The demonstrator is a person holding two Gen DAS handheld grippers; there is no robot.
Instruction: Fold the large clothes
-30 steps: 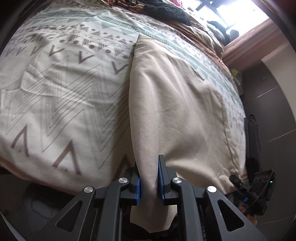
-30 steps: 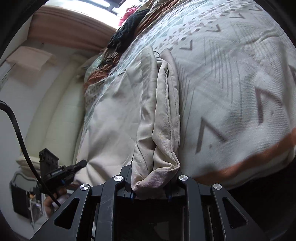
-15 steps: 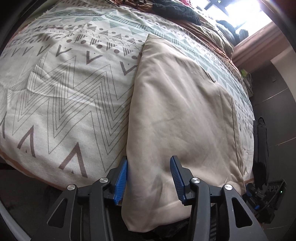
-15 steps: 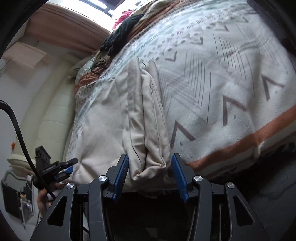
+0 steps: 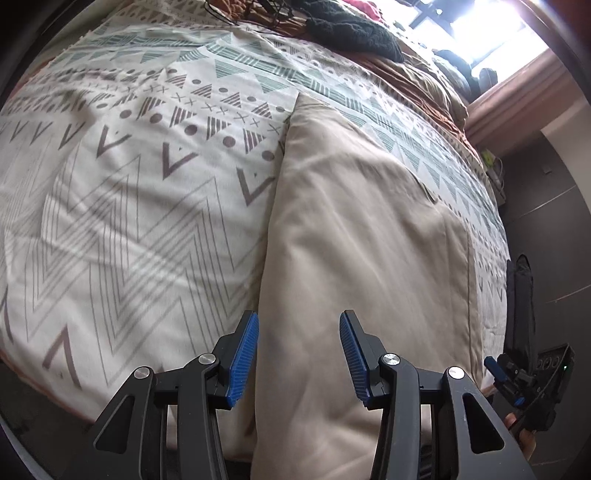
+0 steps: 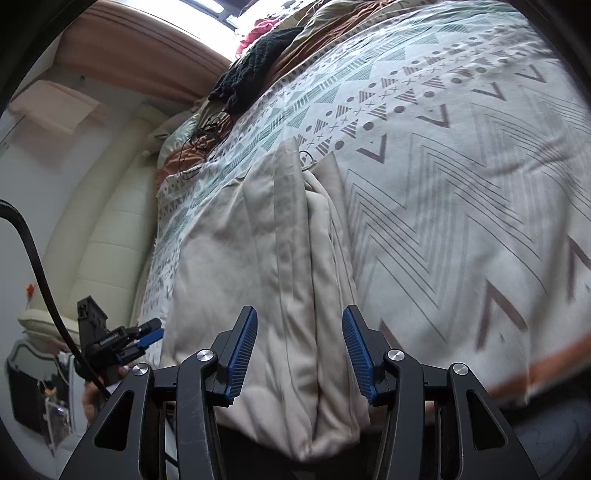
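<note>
The beige garment [image 5: 362,236] lies lengthwise on the bed [image 5: 122,206], running from the near edge, where its end droops over the side, up toward the middle of the patterned duvet. In the left wrist view it shows as a smooth, flat panel with one long straight edge on its left. In the right wrist view the same garment [image 6: 258,258] shows stacked layers and a lengthwise ridge of doubled cloth, so we judge that one long fold is already laid.

Our left tool [image 5: 298,354] hangs at the near edge with its jaws apart, the cloth between them but touched by neither blue pad. Our right tool [image 6: 299,350] stands the same way further along that edge, jaws apart over the bunched end, gripping nothing. Each tool is visible from the other's camera, out at the side of the garment.

We read this as the pause between folds: the cloth is released and lying where it was set. The next move, as we judge it, calls for taking fresh hold of the overhanging end at both sides and carrying it up the bed toward the far end. The layered side needs a bite deep enough to catch every ply, or the ridge may slip apart.

A black knitted piece [image 5: 354,33] and rust-coloured bedding [image 6: 303,51] sit at the far edge of the bed, well apart from our work.
</note>
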